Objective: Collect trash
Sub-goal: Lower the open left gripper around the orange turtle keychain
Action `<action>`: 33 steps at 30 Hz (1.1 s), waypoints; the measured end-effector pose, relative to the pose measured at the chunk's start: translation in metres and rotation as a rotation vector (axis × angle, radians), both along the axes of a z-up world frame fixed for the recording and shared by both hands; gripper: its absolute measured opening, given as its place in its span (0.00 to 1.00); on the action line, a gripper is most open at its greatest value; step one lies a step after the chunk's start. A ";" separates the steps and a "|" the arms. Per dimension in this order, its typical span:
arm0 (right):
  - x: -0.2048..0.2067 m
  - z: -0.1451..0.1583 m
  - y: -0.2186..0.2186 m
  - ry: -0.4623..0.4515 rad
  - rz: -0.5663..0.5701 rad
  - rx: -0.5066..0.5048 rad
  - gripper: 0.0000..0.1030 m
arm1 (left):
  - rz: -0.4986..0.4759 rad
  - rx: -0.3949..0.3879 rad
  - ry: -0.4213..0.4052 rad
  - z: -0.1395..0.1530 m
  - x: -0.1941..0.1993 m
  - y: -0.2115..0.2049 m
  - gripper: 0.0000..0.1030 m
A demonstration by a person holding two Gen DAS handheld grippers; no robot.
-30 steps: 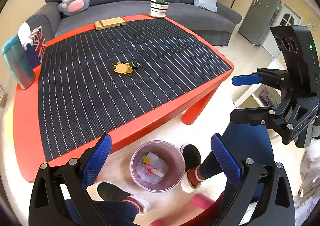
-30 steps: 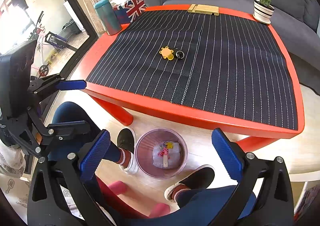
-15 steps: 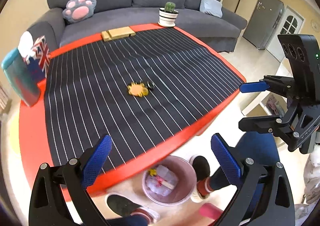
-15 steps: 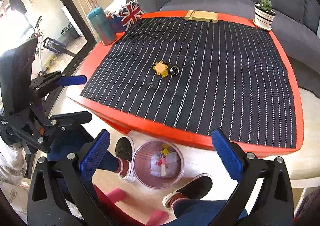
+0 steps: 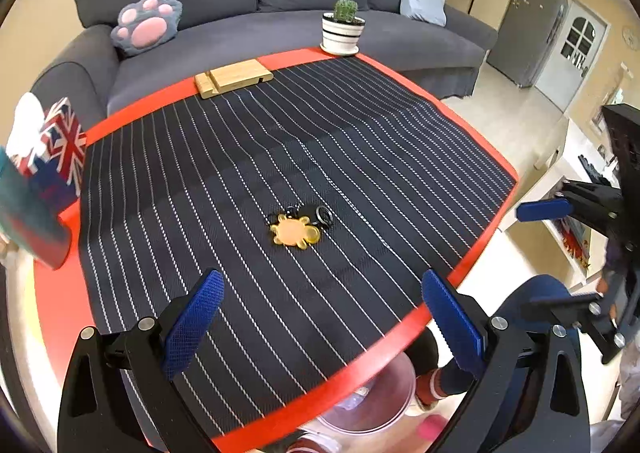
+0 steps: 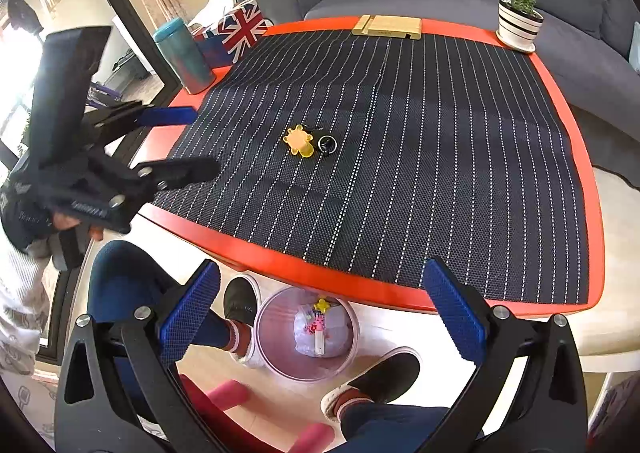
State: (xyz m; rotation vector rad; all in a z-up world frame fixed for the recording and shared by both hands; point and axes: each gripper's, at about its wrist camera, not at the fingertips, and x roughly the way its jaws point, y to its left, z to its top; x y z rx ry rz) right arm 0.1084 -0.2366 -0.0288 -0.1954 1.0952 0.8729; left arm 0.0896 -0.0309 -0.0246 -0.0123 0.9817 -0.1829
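A yellow turtle-shaped charm lies mid-mat on the red table, touching a small black ring. Below the table's near edge a pink translucent bin stands on the floor with crumpled white trash and a yellow scrap inside. In the left wrist view the bin is half hidden by the table edge. My left gripper hovers open over the mat's near part. My right gripper is open and empty above the bin, short of the table.
Along the far edge stand a striped cactus pot and a wooden stand. A Union Jack box and teal tumbler occupy the left corner. A person's legs and shoes flank the bin. A grey sofa lies beyond.
Both grippers moved up and forward toward the table. The left one now hangs over the mat, and the bin has slipped under the table edge in its view. Both stayed open.
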 end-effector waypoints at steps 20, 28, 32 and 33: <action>0.007 -0.004 -0.012 0.017 -0.028 0.001 0.97 | -0.104 0.123 0.108 -0.053 0.069 -0.008 0.93; 0.010 -0.008 -0.016 0.022 -0.040 -0.004 0.97 | -0.095 0.111 0.129 -0.069 0.076 -0.005 0.73; 0.012 -0.010 -0.015 0.026 -0.039 -0.005 0.97 | -0.100 0.120 0.141 -0.072 0.076 -0.006 0.62; 0.011 -0.010 -0.014 0.027 -0.037 -0.004 0.97 | -0.100 0.119 0.142 -0.072 0.076 -0.006 0.62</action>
